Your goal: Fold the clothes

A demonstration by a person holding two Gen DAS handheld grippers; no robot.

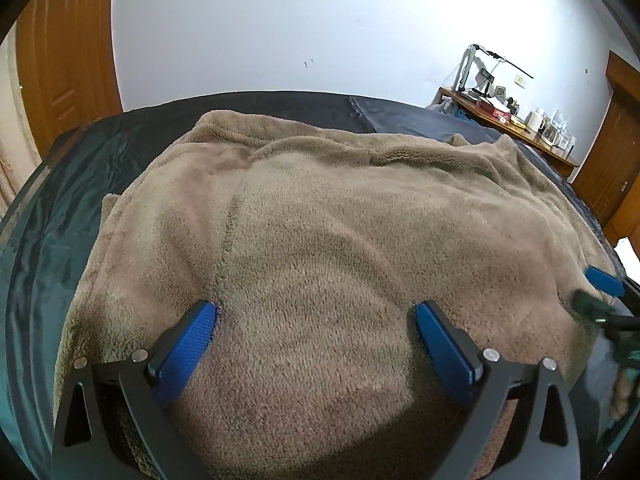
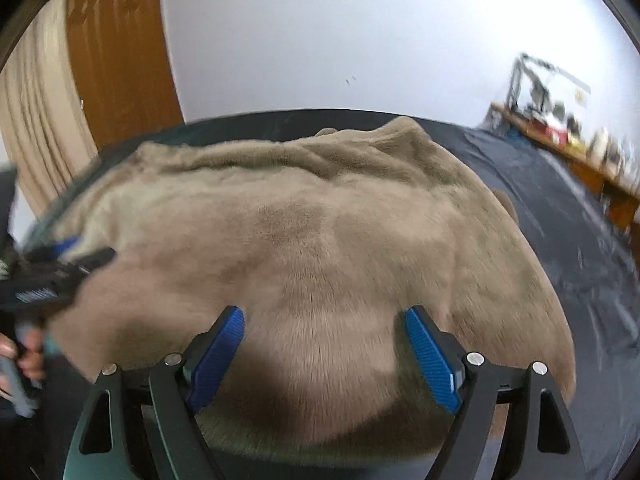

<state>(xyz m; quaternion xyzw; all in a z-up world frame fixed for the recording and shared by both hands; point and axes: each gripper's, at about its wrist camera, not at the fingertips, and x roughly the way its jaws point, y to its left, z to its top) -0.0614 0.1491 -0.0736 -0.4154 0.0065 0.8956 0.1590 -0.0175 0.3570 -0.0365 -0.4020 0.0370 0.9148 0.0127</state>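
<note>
- Dark sheet (image 1: pixel 52 216) covers the bed; white wall (image 1: pixel 280 24), wood door (image 1: pixel 60 60) far left, cluttered side surface (image 1: pixel 520 124) far right.
- Tan fleece garment (image 1: pixel 320 220) lies spread on the bed, rumpled (seam visible).
- I've got left gripper (image 1: pixel 316 312) & right gripper (image 2: pixel 324 316) over its near hem, jaws spread, holding nothing; bare sheet either side.

Left gripper (image 1: pixel 316 312) and right gripper (image 2: pixel 324 316) both gape wide (2 blue pads each), side by side.

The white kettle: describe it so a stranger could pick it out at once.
Start at the dark bed cover under the tan fleece garment, then look past its far right corner to the long wooden side table against the wall. The white kettle stands among the table's clutter, the only plain white jug shape there.
</note>
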